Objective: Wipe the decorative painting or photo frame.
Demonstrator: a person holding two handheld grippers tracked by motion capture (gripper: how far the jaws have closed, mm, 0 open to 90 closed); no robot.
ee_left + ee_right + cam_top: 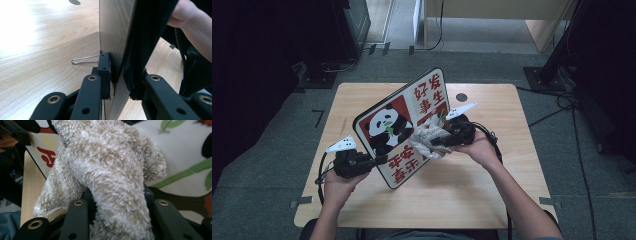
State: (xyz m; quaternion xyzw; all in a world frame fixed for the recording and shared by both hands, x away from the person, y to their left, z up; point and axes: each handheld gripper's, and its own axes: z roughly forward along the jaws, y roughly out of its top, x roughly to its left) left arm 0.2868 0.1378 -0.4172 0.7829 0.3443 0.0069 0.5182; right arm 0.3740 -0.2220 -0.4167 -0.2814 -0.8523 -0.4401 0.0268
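The panda board stands tilted on its lower edge near the middle of the desk, its printed face turned toward me, with a black-and-white panda on red and red characters on cream panels. My left gripper pinches the board's lower left edge. In the left gripper view the thin panel sits between my two black jaws, both pressed against it, and a wire stand leg sticks out from the back of the board over the wood.

My right gripper is clamped on a fluffy beige cloth, which lies against the board's face, just right of the panda. In the right gripper view the cloth bulges up between my jaws, squeezed tight, and touches the picture where green bamboo stalks and white fur show.

My left hand grips its tool below the board's corner; my right hand comes in from the right, its cable looping over the desk.
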